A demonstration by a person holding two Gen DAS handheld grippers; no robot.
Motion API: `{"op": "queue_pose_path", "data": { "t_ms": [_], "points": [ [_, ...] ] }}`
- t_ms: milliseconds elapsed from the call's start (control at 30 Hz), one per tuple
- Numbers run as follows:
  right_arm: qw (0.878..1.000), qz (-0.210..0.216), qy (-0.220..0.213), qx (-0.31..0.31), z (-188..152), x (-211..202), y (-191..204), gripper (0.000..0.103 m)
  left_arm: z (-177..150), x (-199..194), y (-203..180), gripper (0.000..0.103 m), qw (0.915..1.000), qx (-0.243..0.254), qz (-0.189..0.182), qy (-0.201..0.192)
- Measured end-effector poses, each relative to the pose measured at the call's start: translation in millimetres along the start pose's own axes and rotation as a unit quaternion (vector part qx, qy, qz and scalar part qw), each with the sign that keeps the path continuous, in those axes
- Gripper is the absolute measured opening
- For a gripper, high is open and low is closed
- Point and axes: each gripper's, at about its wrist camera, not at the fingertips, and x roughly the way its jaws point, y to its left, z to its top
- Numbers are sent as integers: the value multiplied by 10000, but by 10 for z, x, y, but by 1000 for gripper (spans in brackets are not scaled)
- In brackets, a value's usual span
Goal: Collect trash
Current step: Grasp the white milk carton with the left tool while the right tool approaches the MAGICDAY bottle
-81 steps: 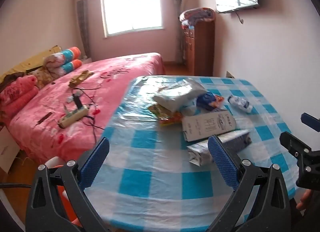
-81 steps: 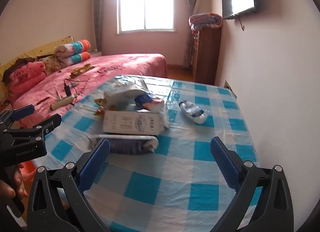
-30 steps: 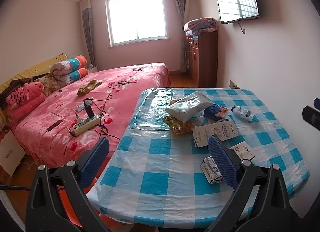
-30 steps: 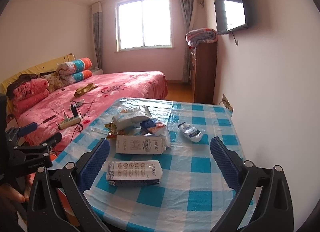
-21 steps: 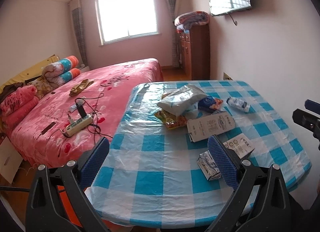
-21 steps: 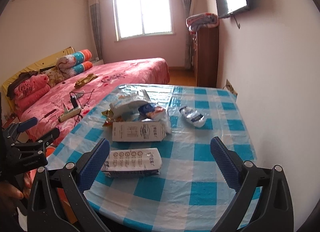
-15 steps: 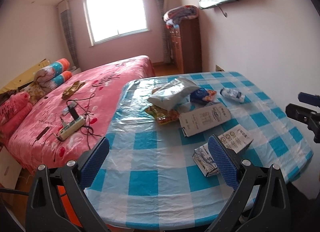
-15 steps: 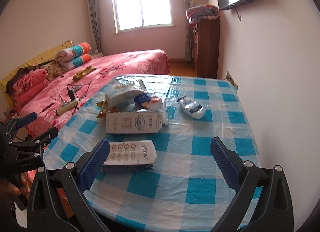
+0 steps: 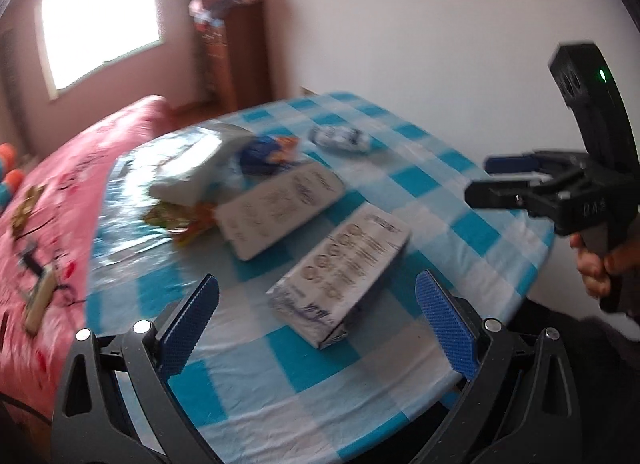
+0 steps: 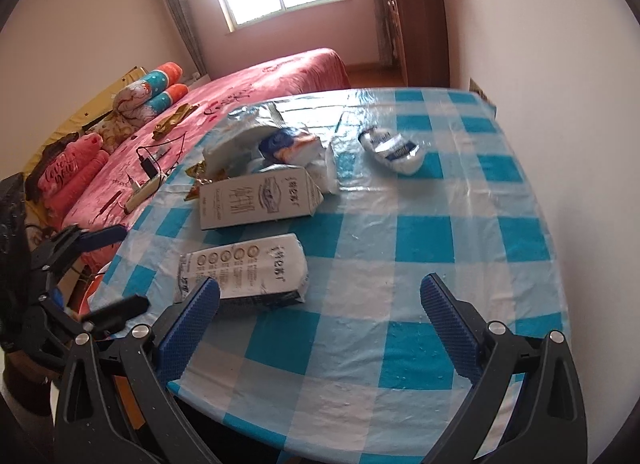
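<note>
— Low in the left wrist frame, the left gripper has its blue pads spread wide, nothing between them, and the flattened milk carton lies on the checked tablecloth just ahead, at centre frame.

— And the right gripper?

— Same story: jaws far apart, empty, bottom of its own frame. That carton sits just beyond its left pad.

— More trash?

— Above it, a second carton, then a heap of wrappers, and a crumpled white packet off to the upper right.

— Anyone visible?

— A hand at the right edge of the left view, gripping the other tool's handle.
</note>
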Motion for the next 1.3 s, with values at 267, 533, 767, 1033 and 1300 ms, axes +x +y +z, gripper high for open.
{"op": "queue_pose_path", "data": {
  "t_ms": [267,533,767,1033,1300],
  "points": [
    [9992,92,308,220,89,277,-200,99,106,543,-23,99,9961,551,-246,646],
    [9987,68,384,324,343,608,-450,99,152,850,-148,99,9885,1108,-322,978],
    [9995,-188,229,103,744,913,-653,99,166,941,-233,91,9882,1133,-315,979],
    [9981,-446,197,-373,1109,1285,-739,96,167,1055,-241,65,9898,886,-191,1104],
    [9943,-647,352,-765,1248,1678,-756,90,204,1009,-205,64,9930,364,-174,1111]
  ]
}}
